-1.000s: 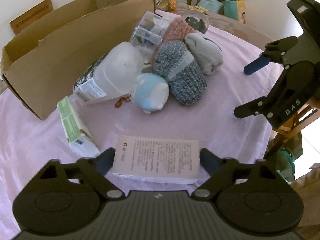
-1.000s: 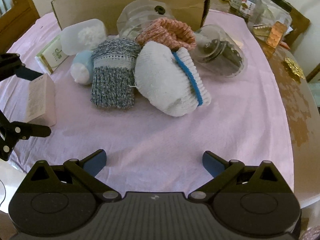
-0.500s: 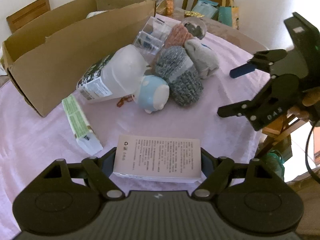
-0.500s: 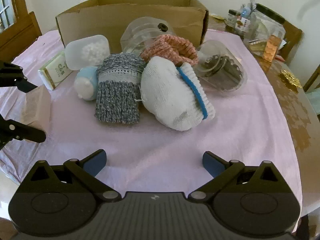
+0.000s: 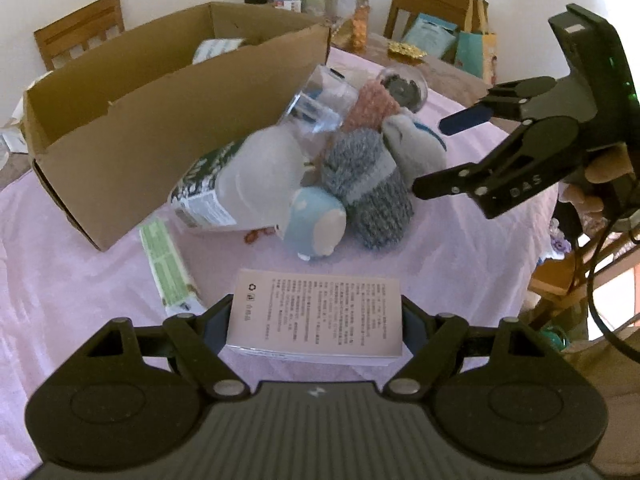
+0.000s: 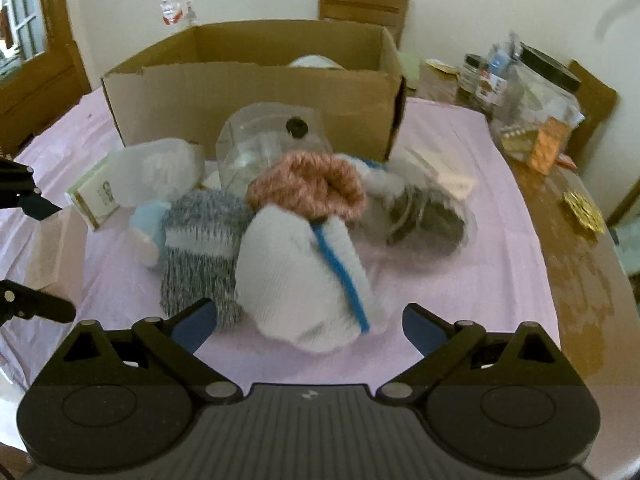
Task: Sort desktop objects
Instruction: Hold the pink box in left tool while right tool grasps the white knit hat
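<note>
My left gripper (image 5: 316, 320) is shut on a pale pink box (image 5: 316, 316) with printed text and holds it just above the pink cloth. My right gripper (image 6: 310, 326) is open and empty, its jaws on either side of the near end of a white sock with a blue stripe (image 6: 304, 276). The pile holds a grey sock (image 6: 200, 248), a pink sock (image 6: 308, 184), a light blue toy (image 5: 314, 224), a white plastic bottle (image 5: 248, 188) and clear containers (image 6: 268, 140). The right gripper also shows in the left wrist view (image 5: 436, 156).
An open cardboard box (image 5: 160, 120) stands behind the pile. A green and white carton (image 5: 168, 268) lies on the cloth by the box. Jars (image 6: 536, 108) stand on the bare wood table at the right. Chairs stand around.
My left gripper has closed on the pink box and lifted it slightly. My right gripper has moved forward to the white sock, still open.
</note>
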A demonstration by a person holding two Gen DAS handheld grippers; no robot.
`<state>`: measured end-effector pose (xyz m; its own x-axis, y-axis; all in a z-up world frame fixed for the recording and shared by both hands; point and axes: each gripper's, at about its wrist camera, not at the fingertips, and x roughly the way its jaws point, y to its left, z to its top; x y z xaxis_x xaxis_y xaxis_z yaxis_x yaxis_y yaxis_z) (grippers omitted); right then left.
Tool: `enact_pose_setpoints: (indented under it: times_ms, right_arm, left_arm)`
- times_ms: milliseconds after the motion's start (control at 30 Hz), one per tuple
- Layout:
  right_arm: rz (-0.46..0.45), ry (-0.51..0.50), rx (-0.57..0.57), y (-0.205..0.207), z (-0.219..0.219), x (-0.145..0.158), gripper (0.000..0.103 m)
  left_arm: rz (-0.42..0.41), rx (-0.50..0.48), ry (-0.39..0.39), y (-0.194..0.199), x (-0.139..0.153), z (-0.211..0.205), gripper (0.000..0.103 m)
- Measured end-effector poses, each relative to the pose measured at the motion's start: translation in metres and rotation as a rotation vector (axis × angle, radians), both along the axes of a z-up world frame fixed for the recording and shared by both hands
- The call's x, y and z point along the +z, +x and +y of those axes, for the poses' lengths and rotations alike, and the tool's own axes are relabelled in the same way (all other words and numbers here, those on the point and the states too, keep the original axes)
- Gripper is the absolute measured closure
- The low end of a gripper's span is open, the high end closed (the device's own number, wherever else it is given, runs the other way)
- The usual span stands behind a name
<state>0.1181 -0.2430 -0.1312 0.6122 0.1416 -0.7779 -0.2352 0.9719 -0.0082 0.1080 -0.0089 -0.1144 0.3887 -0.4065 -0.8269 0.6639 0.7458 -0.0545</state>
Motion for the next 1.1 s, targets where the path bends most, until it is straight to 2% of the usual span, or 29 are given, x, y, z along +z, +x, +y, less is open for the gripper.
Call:
enact_pose_setpoints:
  times_ms: [100,133,467,833,1100]
  right_arm:
    - [-0.005,-0.015,0.048,0.008,0.003,0.0,0.01]
    - [-0.002,-0.019,0.063,0.011,0.003,-0.001,0.015]
    - [0.031,-0.024,0.172,0.023,-0.002,-0.009,0.03]
    - [0.078,-0.062,0.191,0.027,0.002,0.004,0.033]
    - [0.088,-0.085,0.183,0.024,0.002,0.031,0.033]
  left_arm:
    - [0.01,0.026,-0.002,0.003,-0.001,-0.003,0.021]
    - [0.014,0.029,-0.001,0.004,-0.002,-0.005,0.021]
    - [0.017,0.039,-0.006,0.009,0.002,-0.014,0.021]
    - [0.021,0.045,-0.002,0.006,0.017,-0.018,0.021]
    - [0.01,0.055,-0.016,0.004,0.037,-0.021,0.021]
